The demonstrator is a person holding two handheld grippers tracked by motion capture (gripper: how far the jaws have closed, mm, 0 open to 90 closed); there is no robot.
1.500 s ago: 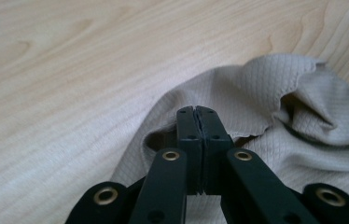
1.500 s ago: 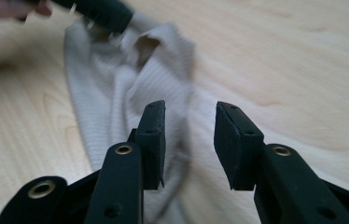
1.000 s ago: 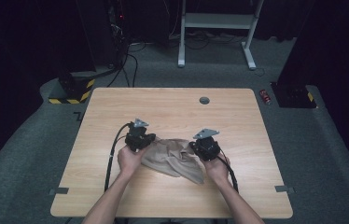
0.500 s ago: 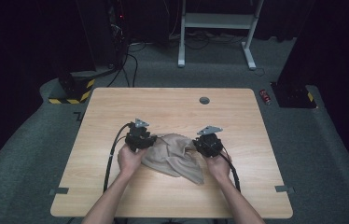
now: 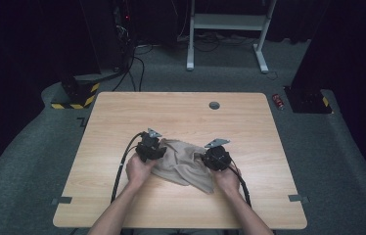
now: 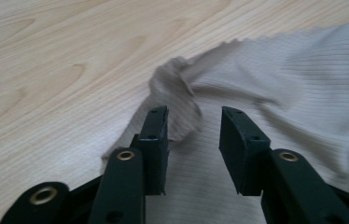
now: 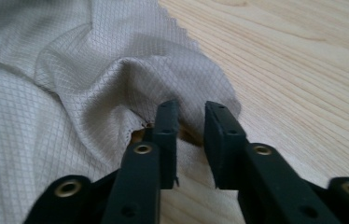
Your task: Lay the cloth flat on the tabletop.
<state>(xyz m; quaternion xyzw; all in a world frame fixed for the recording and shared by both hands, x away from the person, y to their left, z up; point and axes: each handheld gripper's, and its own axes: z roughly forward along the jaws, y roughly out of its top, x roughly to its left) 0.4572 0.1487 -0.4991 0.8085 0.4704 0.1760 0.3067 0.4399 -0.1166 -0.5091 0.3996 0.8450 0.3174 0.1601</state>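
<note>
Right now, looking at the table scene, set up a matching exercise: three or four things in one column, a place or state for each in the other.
Things:
1. beige cloth
2. left gripper
3. round grommet
4. red object

Places or states:
A. on the floor beside the table
B. jaws apart over a cloth fold
C. crumpled between both grippers
D. set in the tabletop's far edge

Pairs: 1-C, 2-B, 3-D, 4-A

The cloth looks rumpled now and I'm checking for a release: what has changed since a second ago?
Both hand-held grippers, left and right, have just been opening their jaws and let go of the beige cloth; its folds lie loose between the jaws. The cloth bunched slightly narrower. Hands and table stayed put.
</note>
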